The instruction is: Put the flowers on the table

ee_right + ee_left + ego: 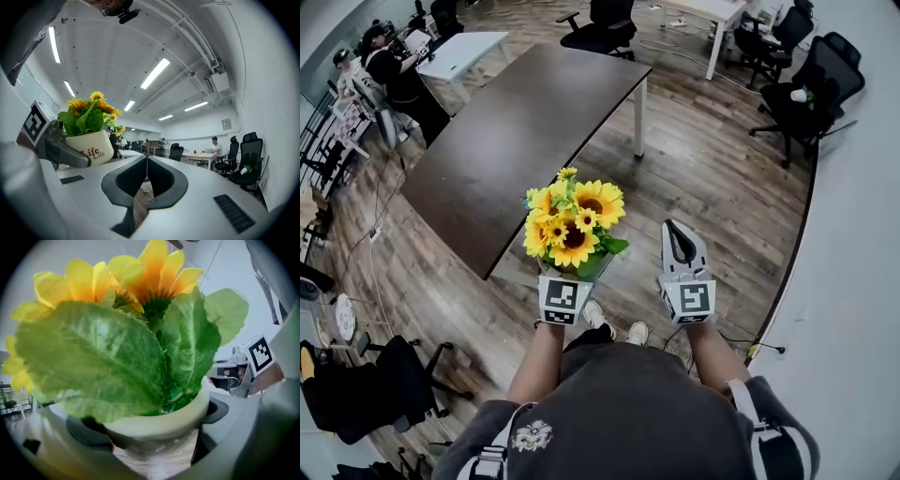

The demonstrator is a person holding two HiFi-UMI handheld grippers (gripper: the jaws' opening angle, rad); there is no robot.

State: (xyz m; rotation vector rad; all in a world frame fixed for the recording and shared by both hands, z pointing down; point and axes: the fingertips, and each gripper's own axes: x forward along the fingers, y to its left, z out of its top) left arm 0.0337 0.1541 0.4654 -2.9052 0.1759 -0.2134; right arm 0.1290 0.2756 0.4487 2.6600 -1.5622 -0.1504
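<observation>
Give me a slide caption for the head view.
Left gripper holds potted sunflowers near the dark table; right gripper is shut and empty.

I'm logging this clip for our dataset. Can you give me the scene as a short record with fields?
Carried item: sunflowers in a white pot printed "Life"
Left claw: shut on the white pot, holding it upright
Right claw: shut, nothing between its jaws
Table: dark top, white legs, ahead of both claws
Task state: pot in the air over the wood floor, not yet on the table
</observation>
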